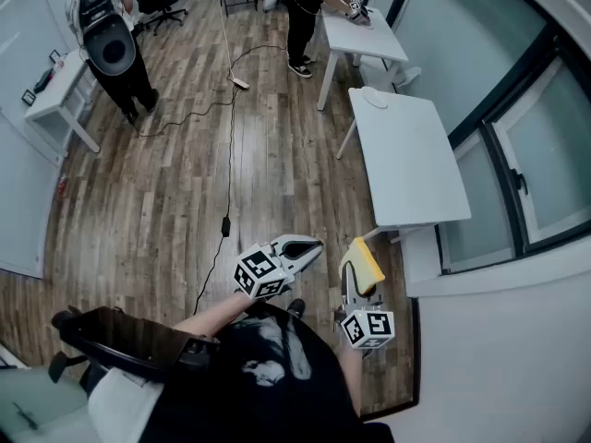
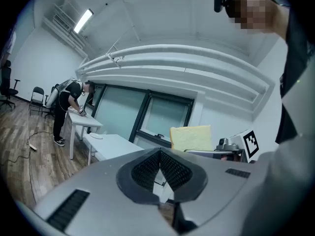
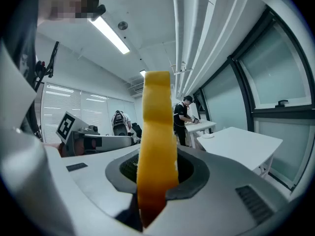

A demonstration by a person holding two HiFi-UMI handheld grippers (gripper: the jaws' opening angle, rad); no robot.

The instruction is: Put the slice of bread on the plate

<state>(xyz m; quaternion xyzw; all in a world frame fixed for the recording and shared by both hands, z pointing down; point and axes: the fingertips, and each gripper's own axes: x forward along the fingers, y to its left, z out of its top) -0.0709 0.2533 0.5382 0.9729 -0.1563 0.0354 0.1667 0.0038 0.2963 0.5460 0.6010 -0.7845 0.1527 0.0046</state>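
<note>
The slice of bread [image 1: 362,265] is gripped upright, edge-on, in the right claw [image 3: 157,178]. The plate [image 1: 374,98] lies well ahead, near the far edge of the white desk [image 1: 406,164]. The left claw [image 2: 161,176] is closed and empty.

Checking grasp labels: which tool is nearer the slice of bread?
Right. The right tool is clamped on the slice of bread, which stands upright between its jaws. The left tool is beside it, apart from it, shut and empty.
</note>
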